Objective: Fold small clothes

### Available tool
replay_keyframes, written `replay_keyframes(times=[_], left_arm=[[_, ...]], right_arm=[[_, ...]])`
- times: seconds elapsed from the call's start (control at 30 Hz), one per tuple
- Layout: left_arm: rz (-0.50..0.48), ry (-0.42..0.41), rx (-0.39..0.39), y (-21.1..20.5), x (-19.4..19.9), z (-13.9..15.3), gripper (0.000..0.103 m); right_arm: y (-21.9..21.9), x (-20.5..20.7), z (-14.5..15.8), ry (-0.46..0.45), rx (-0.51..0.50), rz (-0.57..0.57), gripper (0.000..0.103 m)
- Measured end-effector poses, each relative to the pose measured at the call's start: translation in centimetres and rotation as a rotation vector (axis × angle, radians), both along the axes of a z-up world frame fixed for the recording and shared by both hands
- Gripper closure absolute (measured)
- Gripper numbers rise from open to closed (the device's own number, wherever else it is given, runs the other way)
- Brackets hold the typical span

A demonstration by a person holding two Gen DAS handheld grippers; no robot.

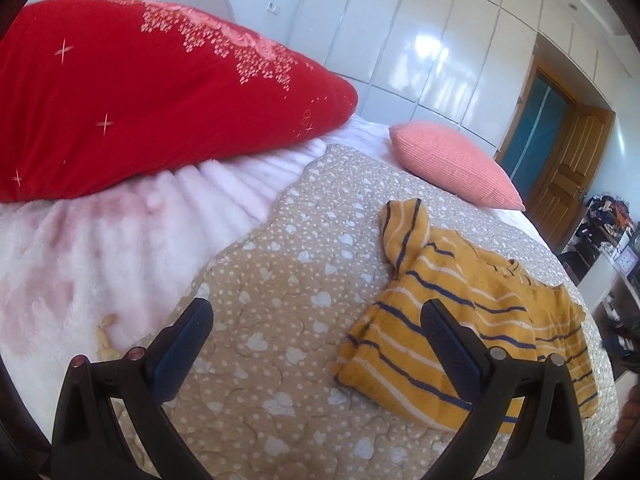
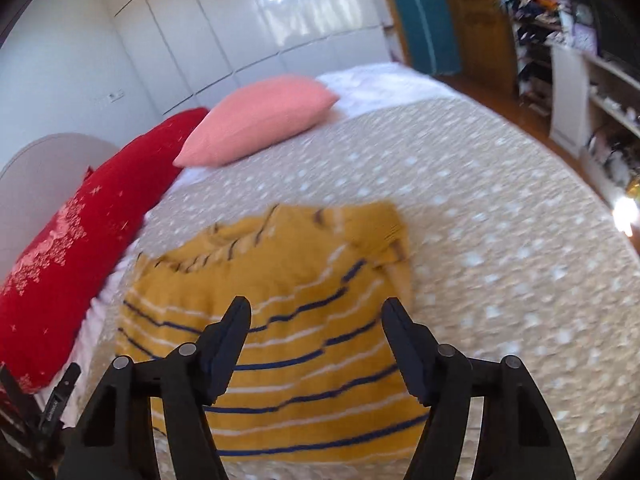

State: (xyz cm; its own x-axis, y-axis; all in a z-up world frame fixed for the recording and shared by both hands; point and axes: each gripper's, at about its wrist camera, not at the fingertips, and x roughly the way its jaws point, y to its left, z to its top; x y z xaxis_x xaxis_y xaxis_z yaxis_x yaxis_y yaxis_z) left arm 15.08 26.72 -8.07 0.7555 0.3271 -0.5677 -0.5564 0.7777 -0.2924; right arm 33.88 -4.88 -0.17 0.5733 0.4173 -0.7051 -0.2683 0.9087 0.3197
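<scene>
A small mustard-yellow sweater (image 1: 384, 344) with navy and white stripes lies partly folded on the beige heart-print quilt (image 1: 280, 280); one sleeve is bunched up toward the pillows. My left gripper (image 1: 316, 308) is open above the quilt, its right finger over the sweater's left edge, and nothing sits between its pads. In the right wrist view, which is blurred, the sweater (image 2: 300, 280) lies spread below my right gripper (image 2: 316, 304). That gripper hovers above the striped body, jaws apart, pressing on no cloth.
A big red embroidered pillow (image 1: 140, 100) and a pink cushion (image 1: 452, 164) lie at the head of the bed, on a fluffy pale pink blanket (image 1: 100, 248). White wardrobe doors (image 1: 420, 40) stand behind. A wooden door (image 1: 572, 168) and cluttered shelves (image 2: 580, 80) are past the bed's far edge.
</scene>
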Motion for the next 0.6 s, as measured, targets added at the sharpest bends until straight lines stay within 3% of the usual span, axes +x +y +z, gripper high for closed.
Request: replay_keyframes(times=[0.03, 0.13, 0.17, 0.27, 0.33, 0.47, 0.6], left_arm=[[0.009, -0.002, -0.018, 0.4, -0.2, -0.1, 0.0], [0.056, -0.002, -0.054, 1.9, -0.9, -0.4, 0.0], [0.069, -0.002, -0.072, 2.5, -1.2, -0.4, 0.0], [0.069, -0.009, -0.147, 4.3, -1.9, -0.8, 0.0], [0.043, -0.006, -0.213, 5.3, -1.8, -1.4, 0.0], [0.009, -0.014, -0.327, 6.0, -1.3, -2.6, 0.0], [0.036, -0.021, -0.319, 5.5, -1.2, -2.5, 0.0]], right_arm=[[0.9, 0.7, -1.2, 0.027, -0.023, 0.01, 0.03], [4.3, 4.1, -6.1, 0.218, -0.122, 0.094, 0.026], [5.5, 4.8, -6.9, 0.21, -0.191, 0.096, 0.026], [8.8, 4.6, -5.5, 0.105, -0.337, 0.154, 0.024], [9.8, 3.7, -4.2, 0.061, -0.34, 0.213, 0.025], [8.8, 2.0, -2.5, 0.01, -0.315, 0.21, 0.024], [8.9, 1.4, -1.3, 0.055, -0.154, 0.248, 0.024]])
